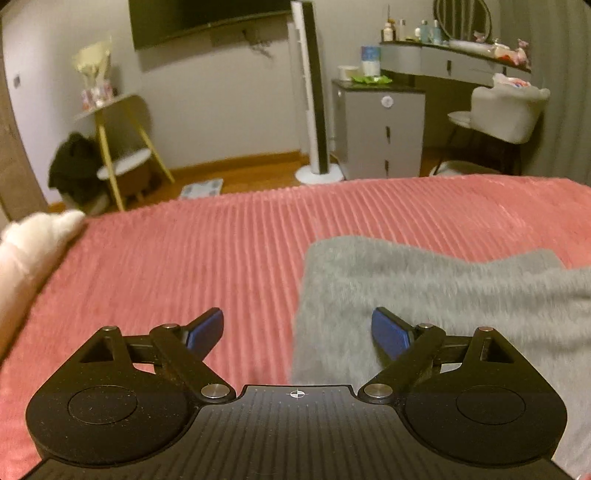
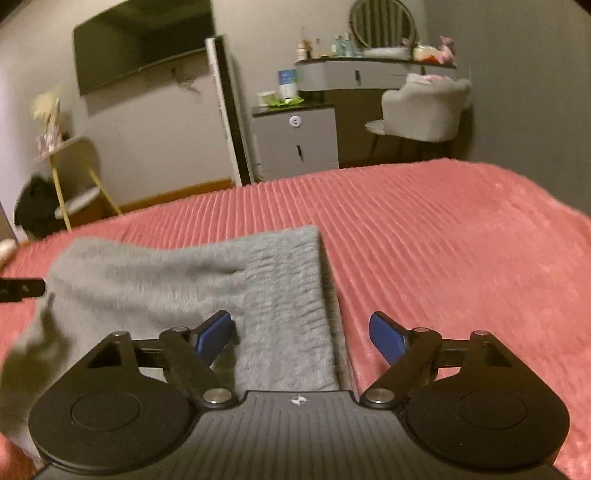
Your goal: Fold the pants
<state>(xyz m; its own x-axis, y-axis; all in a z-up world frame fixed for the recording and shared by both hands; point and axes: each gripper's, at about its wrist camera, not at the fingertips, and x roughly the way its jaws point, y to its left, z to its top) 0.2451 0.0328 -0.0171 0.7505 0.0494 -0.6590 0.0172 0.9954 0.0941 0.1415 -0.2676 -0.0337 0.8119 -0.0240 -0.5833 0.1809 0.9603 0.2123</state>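
The grey fuzzy pants lay folded on the pink ribbed bedspread, their ribbed waistband on the right side of the bundle. The left claw stood wide open over the pants' left edge, its right blue pad above the grey fabric and its left one above bare bedspread, nothing gripped. The right claw also stood wide open, straddling the waistband's right edge, with nothing pinched between its pads. In the right wrist view a dark part of the other tool showed at the far left, just beside the pants. A white plush thing rested at the bed's left edge, well apart from the garment. Beyond the far edge of the bed stood a tall white tower fan, a grey drawer cabinet, a vanity tabletop crowded with bottles below a round mirror, and a pale padded chair. A dark television hung on the far wall; to its left stood a small yellow-legged side table, a black bundle near its foot. Nothing lay on the bedspread around the pants to block either claw
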